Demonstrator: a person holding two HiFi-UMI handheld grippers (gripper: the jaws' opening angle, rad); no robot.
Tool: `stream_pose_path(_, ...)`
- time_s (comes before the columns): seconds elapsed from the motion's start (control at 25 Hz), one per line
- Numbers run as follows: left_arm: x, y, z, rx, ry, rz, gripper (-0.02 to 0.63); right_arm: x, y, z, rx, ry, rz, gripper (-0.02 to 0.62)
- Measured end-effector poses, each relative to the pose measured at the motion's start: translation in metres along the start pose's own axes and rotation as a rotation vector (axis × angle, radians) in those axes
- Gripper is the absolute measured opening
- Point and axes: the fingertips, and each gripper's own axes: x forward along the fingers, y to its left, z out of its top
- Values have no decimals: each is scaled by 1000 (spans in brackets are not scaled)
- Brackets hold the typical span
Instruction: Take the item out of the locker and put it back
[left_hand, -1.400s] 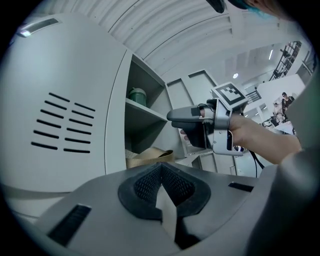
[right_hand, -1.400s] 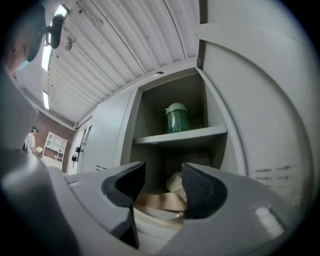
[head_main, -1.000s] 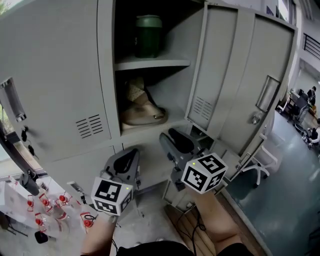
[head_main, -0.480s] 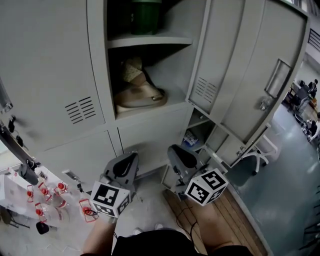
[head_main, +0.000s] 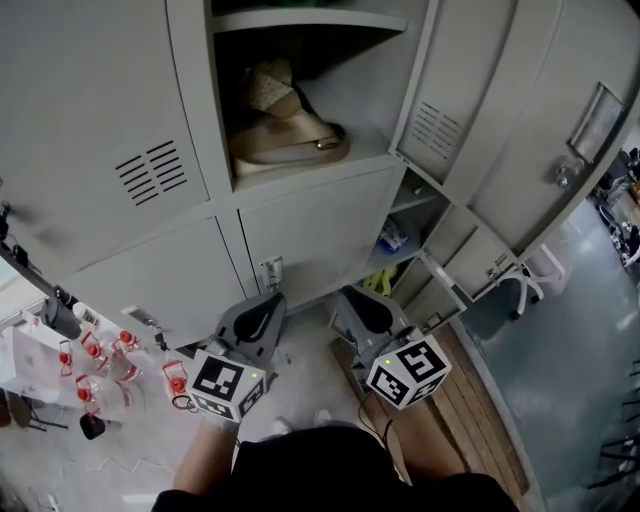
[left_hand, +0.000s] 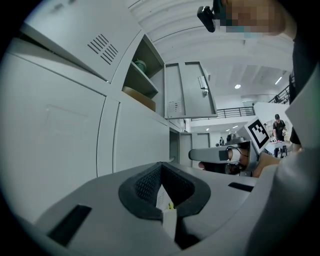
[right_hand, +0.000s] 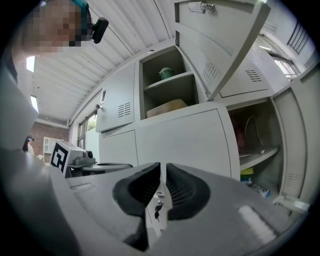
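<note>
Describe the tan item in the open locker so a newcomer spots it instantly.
In the grey locker bank, find the upper compartment with its door swung open. Under its inner shelf lies the tan item. It is low, beige, with a small metal fitting, unlike the upright green container on the shelf above.

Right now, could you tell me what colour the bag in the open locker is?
The bag is beige; it shows best in the head view.
</note>
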Motion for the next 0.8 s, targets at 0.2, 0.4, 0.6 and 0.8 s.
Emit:
stream_pose_path(0.2,-7,0,-20,-36,16,0,12,-11,2,-26,3,27,10,32)
stream_pose_path(0.4,-11,-8,-35,-31,36,-26,12,-21,-2,-42,8,41,-4,31)
stream_pose_path(0.6,-15,-9,-47,-42,48,-27,12,-27,0,-51,2,41,-11,31)
stream_pose_path(0.8,-20,-10,-52,-60,44,-15,12,-35,-4,-56,-18,36,-34,31)
